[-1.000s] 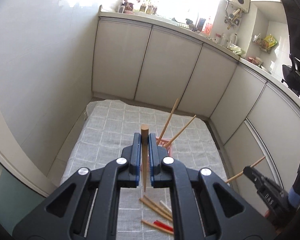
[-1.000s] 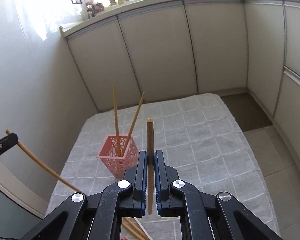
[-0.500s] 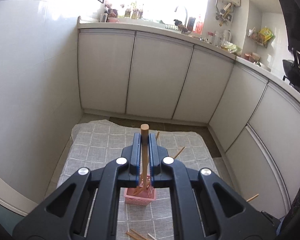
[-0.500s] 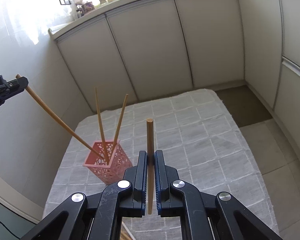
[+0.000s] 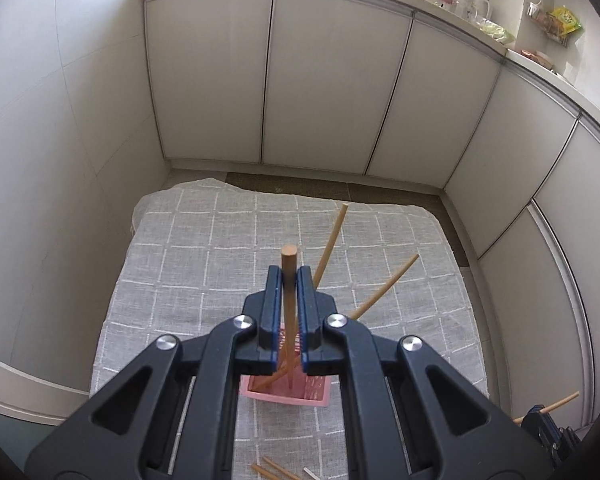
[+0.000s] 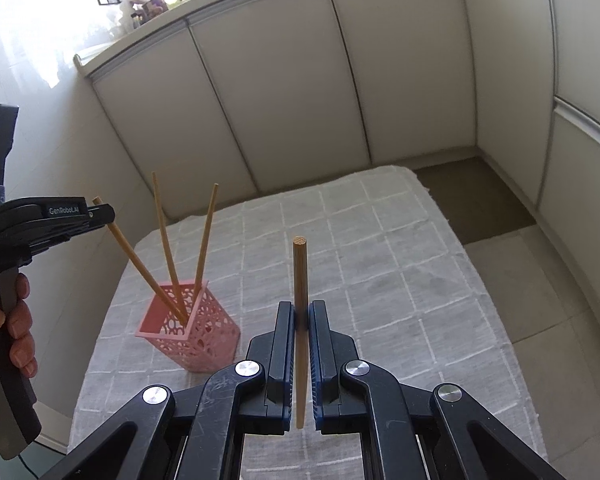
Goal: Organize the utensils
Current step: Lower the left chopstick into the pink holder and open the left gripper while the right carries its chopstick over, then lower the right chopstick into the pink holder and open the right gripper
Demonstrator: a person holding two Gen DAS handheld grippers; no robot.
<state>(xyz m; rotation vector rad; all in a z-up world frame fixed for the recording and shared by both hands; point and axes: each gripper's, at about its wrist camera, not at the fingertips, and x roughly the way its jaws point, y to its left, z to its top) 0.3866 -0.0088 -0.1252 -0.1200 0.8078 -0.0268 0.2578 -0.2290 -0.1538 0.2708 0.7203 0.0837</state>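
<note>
Bright window (image 6: pixel 60 20) glare, sharp, fisheye-curved edges.

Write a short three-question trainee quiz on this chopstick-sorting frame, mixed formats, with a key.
1. True or false: the left tool has let go of its chopstick.
2. How many chopsticks reach into the pink holder, counting the one that the left tool grips?
A. one B. three C. five
3. Fill in: the right tool is shut on a ____.

Key: 1 false: it grips the top end while the tip is inside the holder. 2 B. 3 chopstick.
</note>
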